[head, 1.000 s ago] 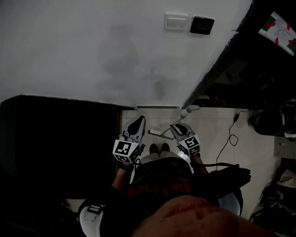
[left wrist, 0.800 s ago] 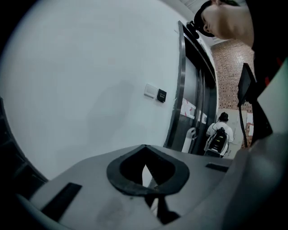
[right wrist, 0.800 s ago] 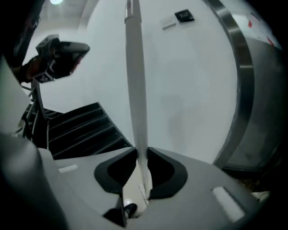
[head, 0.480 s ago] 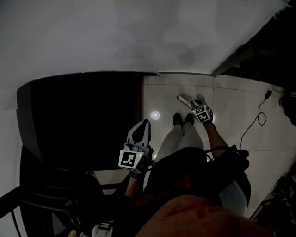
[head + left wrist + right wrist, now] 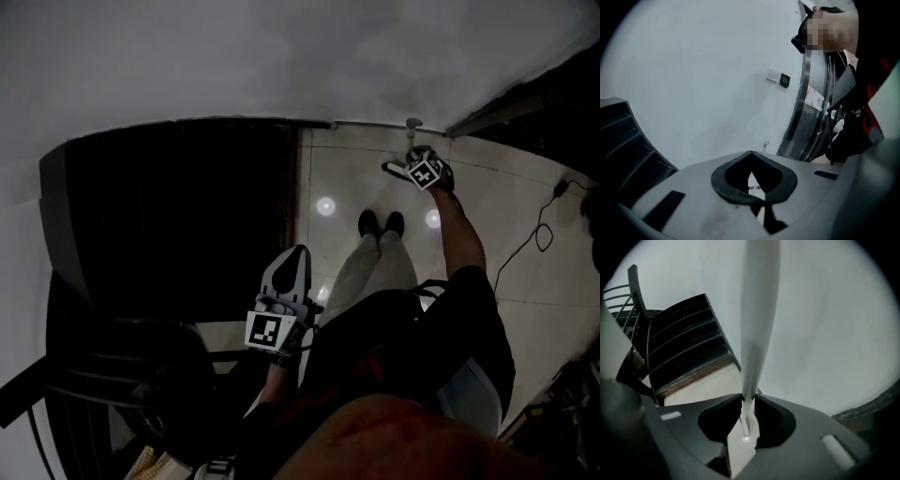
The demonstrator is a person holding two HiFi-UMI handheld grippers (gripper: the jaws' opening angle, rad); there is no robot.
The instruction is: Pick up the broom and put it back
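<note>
LOW BY THE WALL: My right tool (image 5: 407, 168) has dropped to the floor (image 5: 525, 234) at the wall (image 5: 281, 66) within the last second. It is now clenched on the broom (image 5: 757, 333), whose pale handle runs out between its jaws. My left tool (image 5: 289, 264) hangs closed and empty. The pickup looks secured, and the return is still ahead.
</note>
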